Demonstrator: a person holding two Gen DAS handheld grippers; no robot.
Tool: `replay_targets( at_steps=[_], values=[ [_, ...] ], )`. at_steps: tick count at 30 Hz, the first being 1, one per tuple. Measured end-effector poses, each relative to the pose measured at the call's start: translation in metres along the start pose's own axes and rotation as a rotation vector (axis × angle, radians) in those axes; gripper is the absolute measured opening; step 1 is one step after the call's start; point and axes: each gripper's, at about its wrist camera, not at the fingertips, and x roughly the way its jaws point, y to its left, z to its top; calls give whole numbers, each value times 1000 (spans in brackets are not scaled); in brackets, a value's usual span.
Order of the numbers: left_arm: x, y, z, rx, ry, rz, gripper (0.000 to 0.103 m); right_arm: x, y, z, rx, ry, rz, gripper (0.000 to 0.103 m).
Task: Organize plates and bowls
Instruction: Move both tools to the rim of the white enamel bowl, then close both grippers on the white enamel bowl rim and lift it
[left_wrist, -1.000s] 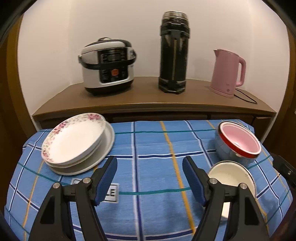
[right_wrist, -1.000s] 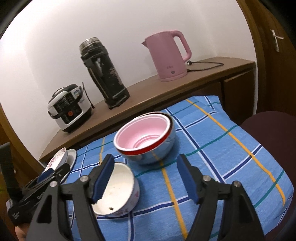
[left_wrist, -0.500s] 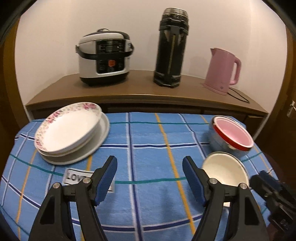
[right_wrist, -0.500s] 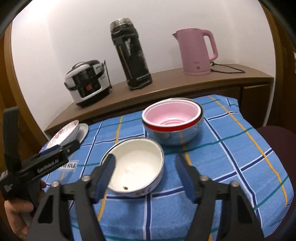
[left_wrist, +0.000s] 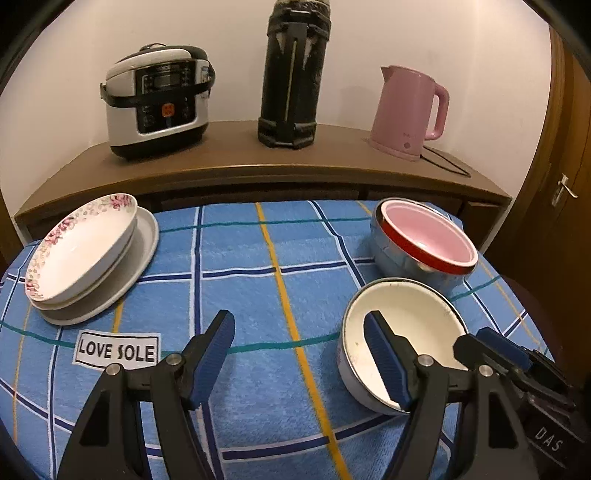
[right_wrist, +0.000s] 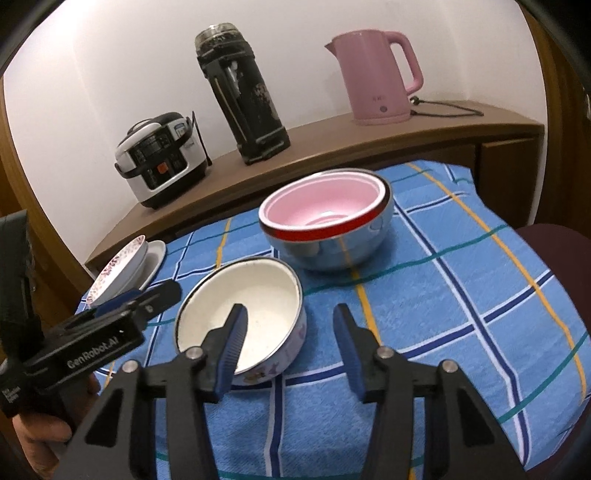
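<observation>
Right tool (right_wrist: 288, 347) closing, near wall of white bowl (right_wrist: 258, 295) between its jaws, not yet pinched. Left tool (left_wrist: 299, 354) open over cloth, jaws narrowing. Better: seat deeper over the rim, squeeze squarely, then lift toward pink-lined bowl (right_wrist: 325, 214).

A white enamel bowl (right_wrist: 243, 317) with a dark rim and faint pictures on its outer wall stands upright near the front of the blue checked cloth. Just behind it stands a shiny steel bowl (right_wrist: 332, 243) with a pink, red-rimmed bowl (right_wrist: 321, 206) nested inside. Well to the left, a floral-rimmed plate (left_wrist: 77, 247) rests tilted on a plain white plate (left_wrist: 136, 258).
</observation>
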Motion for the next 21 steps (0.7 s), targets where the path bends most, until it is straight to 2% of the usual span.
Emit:
replay_targets(
  at_steps=[3,5,7,8,11,18,21],
  values=[
    [5,-4,-1,16,14,1,61,3,0,-1,-9,2,1,48],
    [11,-6,-3,23,29,-2,57,3,0,-1,-7,-5,-1,47],
    [15,-7,-5,25,42,-2,45,5,0,-1,-6,1,2,44],
    [18,-8,-6,24,54,-9,43,6,0,-1,-6,3,0,43],
    [21,-9,-7,19,62,-16,41,11,0,-3,-4,19,8,34],
    [24,-14,-8,24,66,-34,28,18,2,-4,-1,38,15,25],
    [25,-16,-9,23,72,-34,27,17,3,-4,-6,35,7,23]
  ],
)
